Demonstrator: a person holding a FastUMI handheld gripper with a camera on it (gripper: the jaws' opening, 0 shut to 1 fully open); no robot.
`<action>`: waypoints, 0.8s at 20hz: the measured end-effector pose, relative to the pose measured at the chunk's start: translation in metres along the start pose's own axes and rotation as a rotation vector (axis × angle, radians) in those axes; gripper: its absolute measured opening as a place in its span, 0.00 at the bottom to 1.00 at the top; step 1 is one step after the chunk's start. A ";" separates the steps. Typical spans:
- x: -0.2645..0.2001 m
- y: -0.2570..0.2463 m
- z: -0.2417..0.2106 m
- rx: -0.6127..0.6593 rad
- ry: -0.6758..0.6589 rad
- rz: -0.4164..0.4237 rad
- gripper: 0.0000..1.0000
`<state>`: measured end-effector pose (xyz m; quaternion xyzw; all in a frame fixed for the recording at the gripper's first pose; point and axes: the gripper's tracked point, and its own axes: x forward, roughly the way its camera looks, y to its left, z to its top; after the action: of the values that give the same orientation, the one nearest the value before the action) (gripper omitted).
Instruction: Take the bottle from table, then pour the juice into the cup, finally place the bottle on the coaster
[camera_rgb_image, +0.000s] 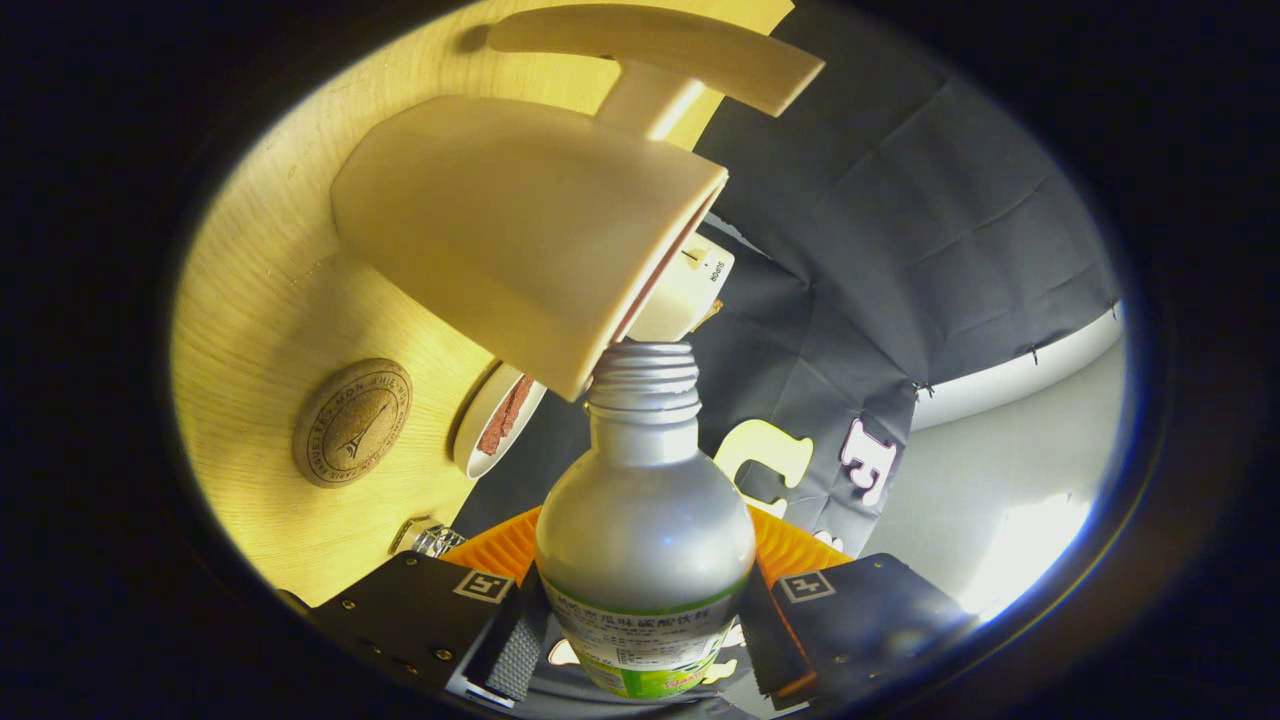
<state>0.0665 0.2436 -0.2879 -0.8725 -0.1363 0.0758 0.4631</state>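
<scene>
Claw (640, 640): I have both fingers pressed against the sides of the silvery, round-shouldered plastic bottle (645, 510) with the green-edged label, one finger on each flank of its lower body, so the grip is closed on it.

Bottle, orientation: its long axis runs straight ahead along my fingers, threaded neck pointing away from me. The cap is off and the open mouth meets the rim of the cream-coloured plastic cup (520, 225). The whole view is rolled over, so the pale wooden tabletop (260, 300) reads as a slanted wall beside the bottle, which means I hold the bottle tipped well off upright.

Cup: wide, tapered body, its opening facing the bottle neck; I see a reddish inner lining at its lip.

Round cork coaster (352, 422) with a stamped tower motif: flat on the tabletop, well apart from the bottle, beside the cup.

Small white dish (497, 420) with reddish-brown contents: on the tabletop between coaster and bottle neck.
</scene>
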 end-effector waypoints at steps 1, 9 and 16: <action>0.000 -0.001 0.000 -0.001 0.001 -0.003 0.81; -0.003 0.002 -0.001 0.068 0.010 0.009 0.81; -0.010 0.003 0.000 0.146 0.006 0.011 0.81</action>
<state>0.0570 0.2391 -0.2900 -0.8373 -0.1243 0.0854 0.5256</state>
